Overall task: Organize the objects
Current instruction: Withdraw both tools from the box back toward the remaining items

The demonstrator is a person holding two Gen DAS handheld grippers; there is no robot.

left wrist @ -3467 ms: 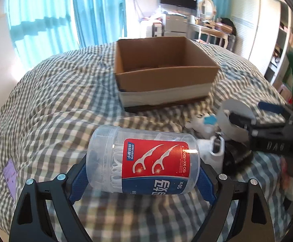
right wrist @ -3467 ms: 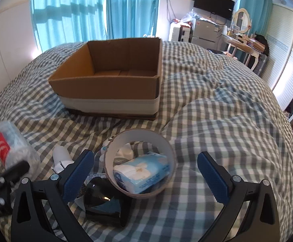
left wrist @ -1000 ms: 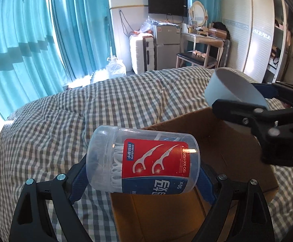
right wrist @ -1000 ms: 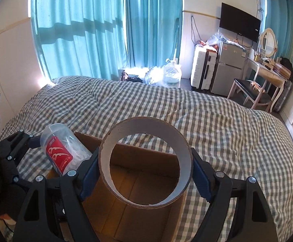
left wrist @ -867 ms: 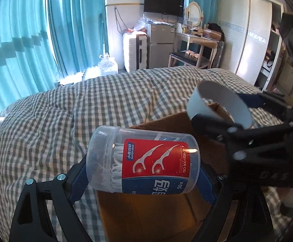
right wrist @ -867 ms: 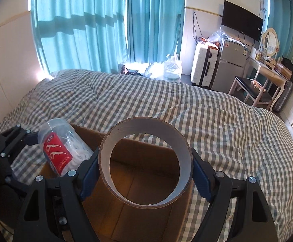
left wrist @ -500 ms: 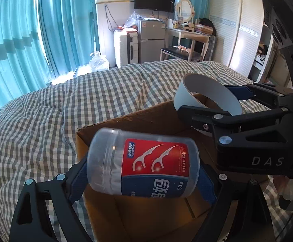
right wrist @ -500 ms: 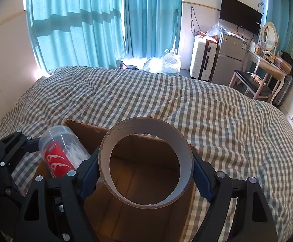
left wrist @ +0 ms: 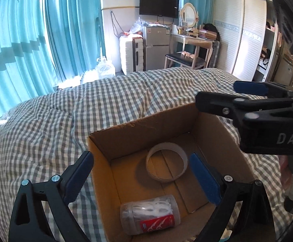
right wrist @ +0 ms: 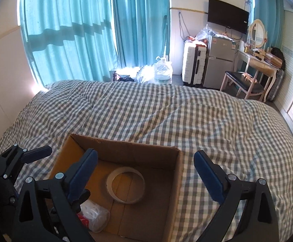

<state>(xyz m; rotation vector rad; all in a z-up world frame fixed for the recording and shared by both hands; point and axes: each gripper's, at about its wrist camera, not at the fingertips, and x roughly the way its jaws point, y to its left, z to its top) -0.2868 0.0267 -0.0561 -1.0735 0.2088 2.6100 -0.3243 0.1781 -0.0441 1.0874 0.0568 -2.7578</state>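
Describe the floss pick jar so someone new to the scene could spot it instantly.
Find the open cardboard box on the checked bedspread. Two things lie on its floor: a bare tape ring farther in, and the floss pick jar at the near end. The jar is the clear cylinder on its side, packed with white picks, with a red label.

Matt cardboard box; clear glossy plastic jar; checked cloth bedcover.
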